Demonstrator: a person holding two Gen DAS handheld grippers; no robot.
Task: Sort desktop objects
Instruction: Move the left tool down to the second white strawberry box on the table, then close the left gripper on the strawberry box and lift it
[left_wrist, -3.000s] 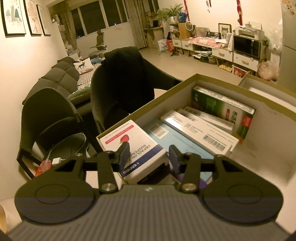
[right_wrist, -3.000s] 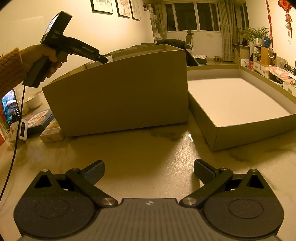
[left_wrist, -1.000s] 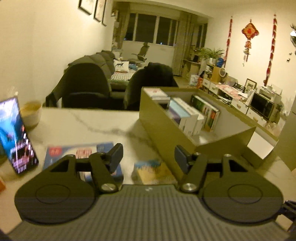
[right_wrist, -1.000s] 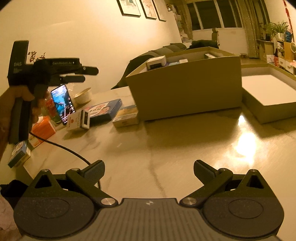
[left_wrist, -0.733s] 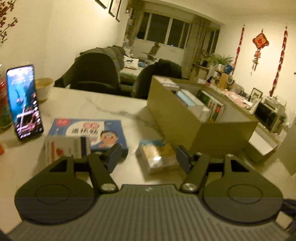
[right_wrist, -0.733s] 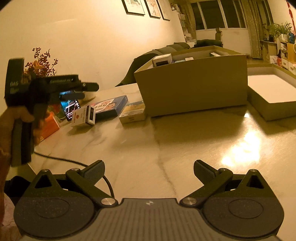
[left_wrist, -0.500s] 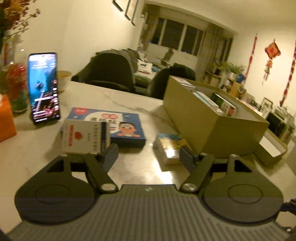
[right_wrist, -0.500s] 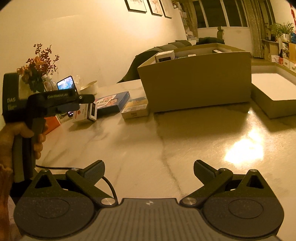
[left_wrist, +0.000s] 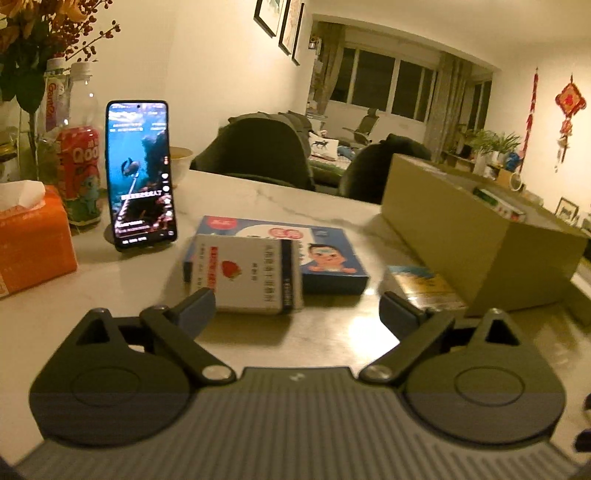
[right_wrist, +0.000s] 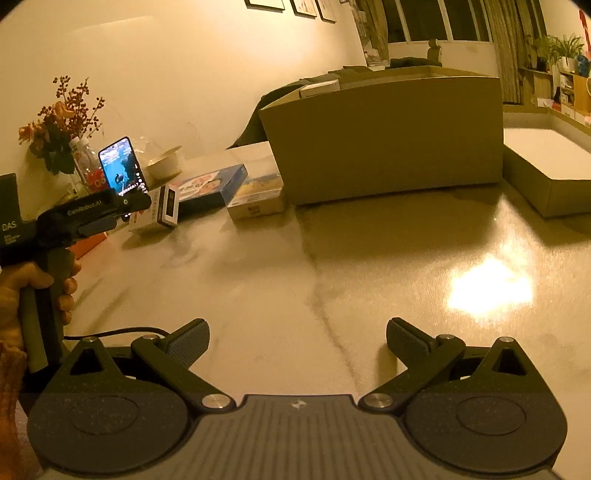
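A white medicine box with a strawberry picture (left_wrist: 247, 275) stands on the marble table, leaning on a flat blue box (left_wrist: 328, 254). My left gripper (left_wrist: 295, 312) hangs low just in front of it. Its jaws are opening wide, and the white box lies ahead of the fingertips, untouched. A small yellow-and-blue box (left_wrist: 424, 286) lies right of it, beside the tall cardboard box (left_wrist: 461, 236) that holds several packs. My right gripper (right_wrist: 297, 343) stays open over bare table, holding nothing. From the right wrist view, a hand holds the left gripper (right_wrist: 122, 210) near the white box (right_wrist: 162, 210).
A lit phone (left_wrist: 140, 173) stands propped at the left, with an orange tissue box (left_wrist: 33, 236), bottles (left_wrist: 79, 173), flowers (right_wrist: 62, 122) and a bowl (right_wrist: 166, 164) around it. The cardboard box's lid (right_wrist: 546, 166) lies open side up at the right. A cable trails from the left gripper.
My left gripper came out of the cardboard box, swung left and sank toward the loose boxes, and its jaws spread wider. The right gripper has barely moved and stays open.
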